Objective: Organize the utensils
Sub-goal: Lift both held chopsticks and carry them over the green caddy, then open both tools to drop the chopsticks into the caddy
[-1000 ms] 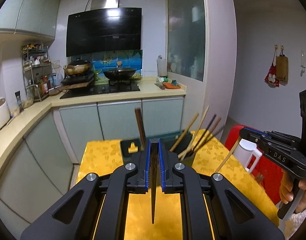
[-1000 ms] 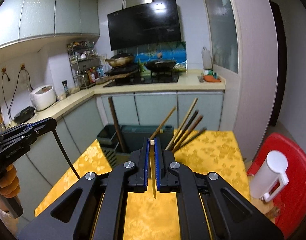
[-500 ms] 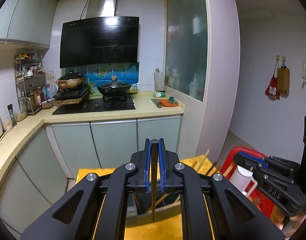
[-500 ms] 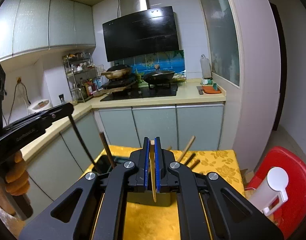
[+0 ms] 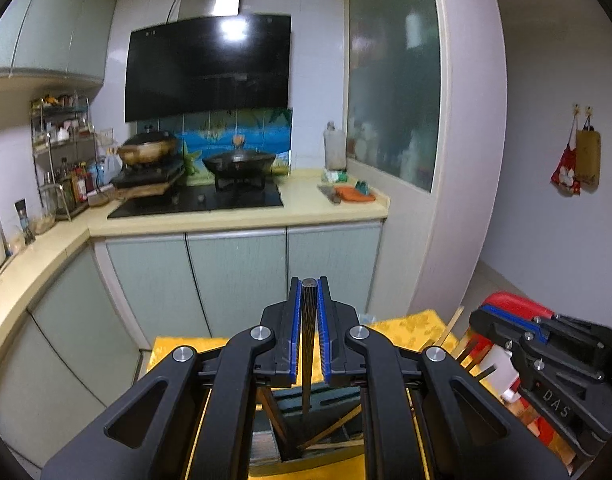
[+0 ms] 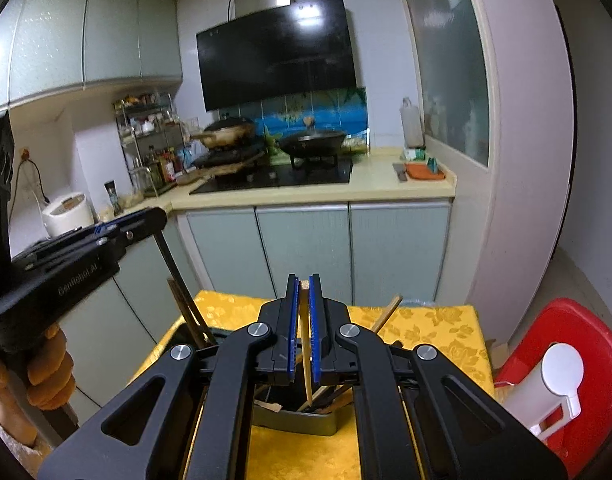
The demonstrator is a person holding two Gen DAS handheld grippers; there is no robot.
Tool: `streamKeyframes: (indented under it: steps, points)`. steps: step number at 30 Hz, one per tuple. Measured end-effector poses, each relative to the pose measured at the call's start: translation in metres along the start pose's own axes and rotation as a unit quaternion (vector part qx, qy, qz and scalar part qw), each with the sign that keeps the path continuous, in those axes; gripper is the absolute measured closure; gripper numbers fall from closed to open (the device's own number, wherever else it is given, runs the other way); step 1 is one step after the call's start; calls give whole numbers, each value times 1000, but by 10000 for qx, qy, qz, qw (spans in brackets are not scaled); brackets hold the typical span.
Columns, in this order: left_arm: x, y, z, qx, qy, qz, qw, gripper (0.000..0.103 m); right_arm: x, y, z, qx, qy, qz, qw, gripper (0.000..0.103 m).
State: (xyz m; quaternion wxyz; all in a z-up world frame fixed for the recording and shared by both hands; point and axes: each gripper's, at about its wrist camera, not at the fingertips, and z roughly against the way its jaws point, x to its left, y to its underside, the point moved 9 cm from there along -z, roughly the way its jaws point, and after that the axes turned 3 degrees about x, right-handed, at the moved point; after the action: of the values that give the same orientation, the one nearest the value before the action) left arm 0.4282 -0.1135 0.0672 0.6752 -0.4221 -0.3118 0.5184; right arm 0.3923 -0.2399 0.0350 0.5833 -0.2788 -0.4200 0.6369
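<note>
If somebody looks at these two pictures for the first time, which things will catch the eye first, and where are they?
In front, each black hand-held gripper with blue pads is shut on one chopstick: the left hand-held gripper on a dark chopstick, the right hand-held gripper on a pale wooden chopstick. Below them a dark utensil holder with more chopsticks stands on a yellow patterned tablecloth. A large black range hood hangs behind, above the stove.

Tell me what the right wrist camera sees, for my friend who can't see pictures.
The right gripper pinches a pale chopstick above a dark utensil holder on a yellow table. The left gripper holds a dark chopstick.
</note>
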Motion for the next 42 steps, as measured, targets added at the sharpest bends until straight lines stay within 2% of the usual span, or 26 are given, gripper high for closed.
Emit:
streamKeyframes:
  steps: [10,21,22,23,25,28,29,30,32,35,40,42]
  points:
    - [6,44,-24,387,-1,12,9993,96,3,23,-32,388,38,25,9992,97]
    - [6,65,-33,563,-38,-23,9984,95,1,38,-47,624,88,-18,9980,97]
    - [6,66,-33,578,-40,-29,9983,91,1,38,-47,620,86,-38,9980,97]
    - [6,66,-32,574,-52,-36,9983,81,1,38,-47,628,74,-46,9980,97]
    - [8,64,-29,507,-84,-32,9987,68,1,38,-46,613,95,-42,9981,97]
    - [10,61,-22,420,-113,-33,9990,53,-1,38,-43,599,85,-78,9981,93]
    - [11,60,-19,385,-115,-9,9992,49,-1,38,-41,588,95,-100,9982,86]
    - [12,58,-15,338,-127,7,9993,47,-2,37,-40,583,112,-128,9982,74]
    - [13,56,-9,280,-147,16,9995,37,-5,36,-35,546,89,-263,9981,65]
    - [15,53,0,210,-166,52,9996,26,-4,34,-27,477,48,-298,9984,63]
    - [19,59,16,150,-260,106,9995,18,-2,34,-12,387,41,-271,9989,57]
    - [21,64,19,136,-317,107,9993,16,-1,36,-6,348,57,-269,9990,51]
